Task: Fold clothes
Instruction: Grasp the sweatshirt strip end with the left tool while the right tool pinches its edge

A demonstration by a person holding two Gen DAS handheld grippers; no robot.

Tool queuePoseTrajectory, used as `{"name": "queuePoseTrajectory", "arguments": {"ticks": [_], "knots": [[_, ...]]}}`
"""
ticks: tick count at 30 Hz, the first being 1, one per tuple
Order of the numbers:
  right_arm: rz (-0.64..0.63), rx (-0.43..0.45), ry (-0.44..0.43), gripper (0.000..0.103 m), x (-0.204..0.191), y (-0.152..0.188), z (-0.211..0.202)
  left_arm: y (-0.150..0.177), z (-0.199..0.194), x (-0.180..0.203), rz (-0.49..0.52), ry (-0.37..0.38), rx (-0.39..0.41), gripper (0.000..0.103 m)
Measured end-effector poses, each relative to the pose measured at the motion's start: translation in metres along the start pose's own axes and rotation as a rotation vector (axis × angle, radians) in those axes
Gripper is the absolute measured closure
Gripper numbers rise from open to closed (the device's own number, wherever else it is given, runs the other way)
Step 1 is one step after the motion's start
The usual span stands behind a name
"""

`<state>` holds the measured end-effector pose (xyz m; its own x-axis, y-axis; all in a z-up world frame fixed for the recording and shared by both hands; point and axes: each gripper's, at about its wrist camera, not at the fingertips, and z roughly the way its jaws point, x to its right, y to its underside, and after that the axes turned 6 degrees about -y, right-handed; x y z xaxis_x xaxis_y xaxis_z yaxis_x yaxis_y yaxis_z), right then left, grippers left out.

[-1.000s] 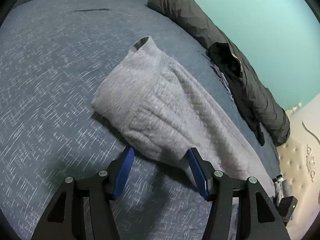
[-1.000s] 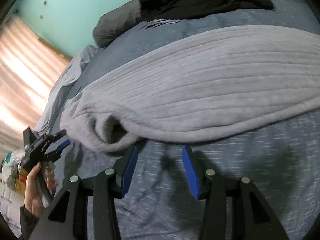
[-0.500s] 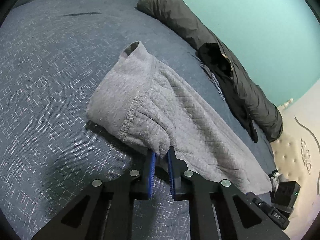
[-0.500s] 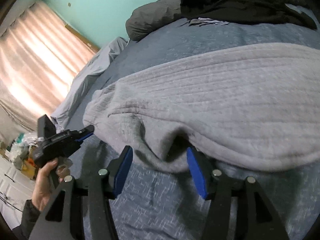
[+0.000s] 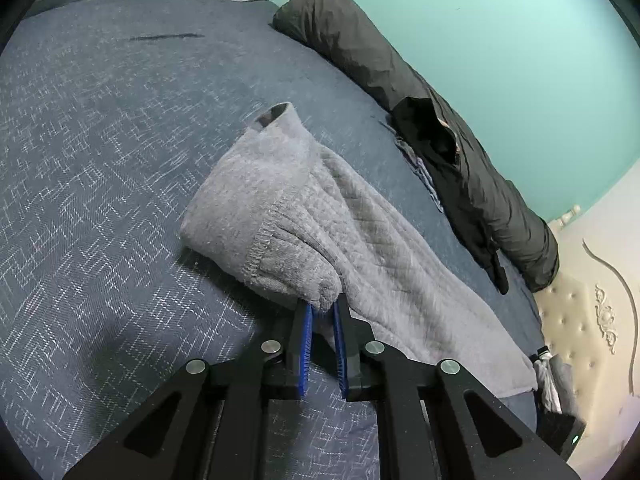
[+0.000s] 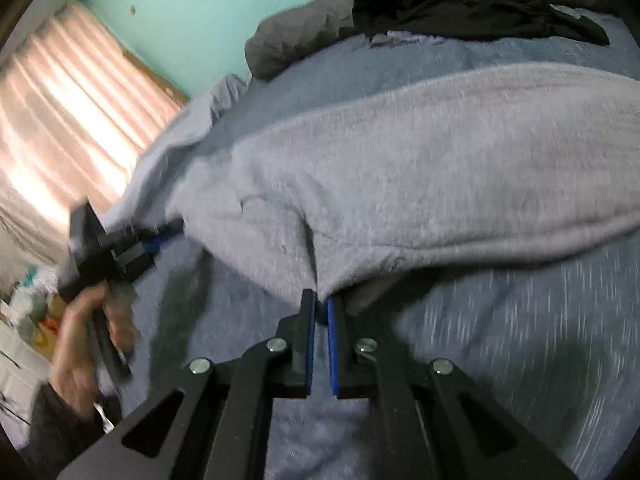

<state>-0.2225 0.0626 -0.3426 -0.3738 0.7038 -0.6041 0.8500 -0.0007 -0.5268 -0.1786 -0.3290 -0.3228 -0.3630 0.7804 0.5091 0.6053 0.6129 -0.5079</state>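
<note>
1. Leftmost, a corner of the grey garment [image 5: 304, 240] is pinched by the left gripper [image 5: 322, 312].
2. Spread across the blue bed cover [image 5: 100, 160], its near edge is clamped by the right gripper [image 6: 319, 300].

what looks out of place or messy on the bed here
A dark jacket lies crumpled, unfolded, along the bed's far edge by the green wall. The grey garment is bunched where both grippers pinch it. Nothing looks spilled or damaged.
</note>
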Motion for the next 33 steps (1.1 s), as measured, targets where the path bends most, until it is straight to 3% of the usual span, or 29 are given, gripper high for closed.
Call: {"name": "queuePoseTrajectory", "arguments": {"ticks": [1,6,10,14,15,17,19,24,25,26,28,33], "knots": [[0.016,-0.013,0.006,0.103,0.004,0.005,0.001,0.000,0.001,-0.001,-0.003,-0.004,0.002,0.092],[0.075,0.007,0.006,0.103,0.026,0.015,-0.011,-0.001,0.003,-0.004,-0.016,0.005,-0.006,0.092],[0.098,0.074,0.014,0.100,0.033,-0.005,-0.029,-0.002,0.005,-0.001,-0.016,-0.001,-0.002,0.092],[0.105,0.049,0.016,0.100,0.029,-0.020,-0.022,-0.001,0.004,-0.002,-0.015,-0.004,-0.001,0.092],[0.107,0.038,0.005,0.098,0.027,-0.022,-0.018,-0.001,0.004,-0.002,-0.015,-0.004,-0.001,0.092],[0.120,0.031,-0.008,0.079,0.023,-0.024,-0.011,-0.001,0.004,-0.002,-0.014,-0.004,-0.002,0.092],[0.153,0.035,-0.024,0.069,0.023,-0.023,-0.005,-0.001,0.003,-0.002,-0.014,-0.003,-0.002,0.092],[0.217,0.064,-0.049,0.069,0.024,-0.026,0.000,0.000,0.003,-0.003,-0.016,0.000,-0.003,0.092],[0.242,0.073,-0.056,0.071,0.027,-0.027,0.000,0.000,0.003,-0.002,-0.015,0.000,-0.003,0.092],[0.266,0.081,-0.062,0.084,0.030,-0.028,0.001,0.000,0.004,-0.002,-0.014,0.000,-0.002,0.092],[0.283,0.087,-0.074,0.098,0.032,-0.029,0.002,0.000,0.005,-0.002,-0.011,-0.002,-0.002,0.092],[0.256,0.093,-0.108,0.101,0.027,-0.030,-0.011,0.000,0.005,-0.003,-0.015,0.004,-0.004,0.092]]}}
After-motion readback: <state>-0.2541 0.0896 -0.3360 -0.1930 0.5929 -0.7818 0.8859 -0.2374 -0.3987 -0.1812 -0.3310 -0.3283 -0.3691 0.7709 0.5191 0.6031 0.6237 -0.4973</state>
